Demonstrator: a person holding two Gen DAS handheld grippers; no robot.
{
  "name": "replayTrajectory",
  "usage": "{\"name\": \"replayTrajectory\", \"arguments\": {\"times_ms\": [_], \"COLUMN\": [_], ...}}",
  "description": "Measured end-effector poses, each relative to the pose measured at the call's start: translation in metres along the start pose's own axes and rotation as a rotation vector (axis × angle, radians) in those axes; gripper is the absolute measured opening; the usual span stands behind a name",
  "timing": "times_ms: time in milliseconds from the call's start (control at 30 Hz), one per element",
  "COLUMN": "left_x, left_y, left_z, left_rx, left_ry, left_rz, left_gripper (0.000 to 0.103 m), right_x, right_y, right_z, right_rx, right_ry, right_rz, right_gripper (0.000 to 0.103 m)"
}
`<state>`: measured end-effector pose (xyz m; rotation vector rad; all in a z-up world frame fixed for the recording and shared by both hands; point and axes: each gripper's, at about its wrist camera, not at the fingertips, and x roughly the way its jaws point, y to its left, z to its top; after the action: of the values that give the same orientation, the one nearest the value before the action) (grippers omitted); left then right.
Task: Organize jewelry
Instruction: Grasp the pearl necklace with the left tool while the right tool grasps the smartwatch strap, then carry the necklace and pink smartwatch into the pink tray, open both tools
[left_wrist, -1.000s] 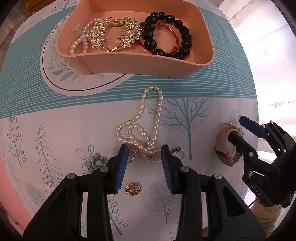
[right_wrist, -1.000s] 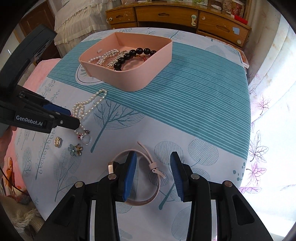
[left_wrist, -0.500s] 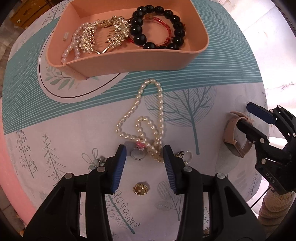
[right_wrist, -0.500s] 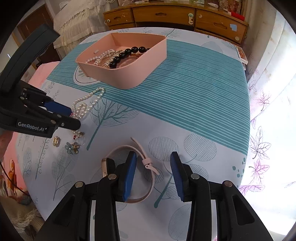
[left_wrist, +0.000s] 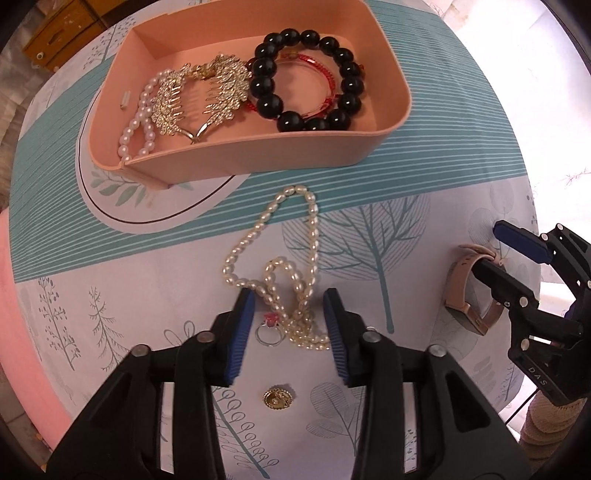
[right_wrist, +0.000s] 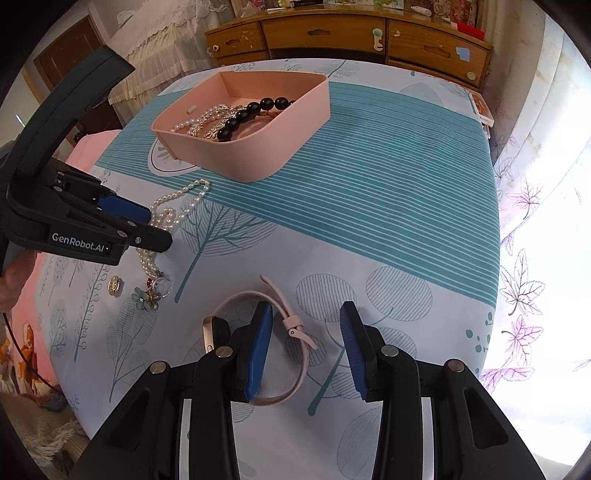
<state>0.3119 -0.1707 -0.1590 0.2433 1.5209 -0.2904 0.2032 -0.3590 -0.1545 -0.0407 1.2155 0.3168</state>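
A pearl necklace (left_wrist: 236, 254) lies coiled on the tablecloth in front of the pink tray (left_wrist: 258, 158). My left gripper (left_wrist: 288, 295) points down over its lower coil; the jaws are closing with pearls between them, and the pads are not touching the pearls. A ring with a red stone (left_wrist: 269, 334) lies just below. My right gripper (right_wrist: 306, 306) stands open around the strap of a pink watch (right_wrist: 236, 299), with one finger inside the loop. The tray holds a black bead bracelet (left_wrist: 347, 85), a red bracelet, a gold hair comb (left_wrist: 199, 88) and a pearl bracelet.
A gold brooch (left_wrist: 277, 398) and a flower earring (right_wrist: 146, 297) lie near the table's front left. A wooden dresser (right_wrist: 332, 33) stands behind the table. Pink bedding borders the left edge. A person's hand holds the left gripper (right_wrist: 159, 227).
My left gripper has moved forward over the necklace toward the tray, and its jaws have narrowed. The right gripper has stayed around the watch strap.
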Motion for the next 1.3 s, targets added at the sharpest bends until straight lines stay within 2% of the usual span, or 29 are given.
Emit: {"name": "replayTrajectory", "arguments": {"times_ms": [33,100,267,300,333,367,400,567,767,933,1300], "left_x": [-0.001,0.000,-0.003,-0.002,-0.005,-0.010,-0.013,-0.041,-0.086,-0.122,-0.231], "left_y": [-0.002,-0.011,-0.014,-0.003,-0.002,-0.003,-0.002,-0.001,0.000,0.024,0.049], "left_z": [0.000,-0.002,-0.007,-0.010,-0.011,-0.012,-0.014,-0.026,-0.043,-0.052,-0.041], "left_rx": [0.005,0.005,-0.023,-0.027,-0.035,-0.042,-0.043,-0.039,-0.044,-0.049,-0.088], "left_ry": [-0.005,-0.009,-0.048,-0.059,-0.072,-0.085,-0.092,-0.148,-0.239,-0.324,-0.559], "left_rz": [-0.001,-0.014,-0.050,-0.058,-0.064,-0.069,-0.074,-0.095,-0.125,-0.153,-0.128], "left_gripper": [0.018,0.011,0.007,0.007,0.007,0.007,0.002,0.003,0.003,0.003,0.003], "right_x": [0.000,0.000,0.000,0.000,0.000,0.000,0.001,-0.003,-0.031,-0.063,-0.135], "right_y": [0.000,0.000,0.000,0.000,0.001,0.001,0.001,0.005,0.017,0.029,0.061], "right_z": [0.000,0.000,0.001,0.001,0.001,0.001,0.001,0.002,0.007,0.019,0.067], "right_rx": [0.001,0.004,0.018,0.019,0.021,0.022,0.032,0.057,0.062,0.074,0.121], "right_ry": [-0.001,-0.002,0.004,0.003,0.002,0.003,0.009,-0.004,-0.062,-0.133,-0.285], "right_rz": [0.000,0.001,0.001,-0.005,-0.016,-0.014,-0.010,-0.019,-0.036,-0.050,-0.074], "right_gripper": [0.038,0.038,0.038,0.036,0.026,0.011,0.010,0.010,0.010,0.010,0.010]}}
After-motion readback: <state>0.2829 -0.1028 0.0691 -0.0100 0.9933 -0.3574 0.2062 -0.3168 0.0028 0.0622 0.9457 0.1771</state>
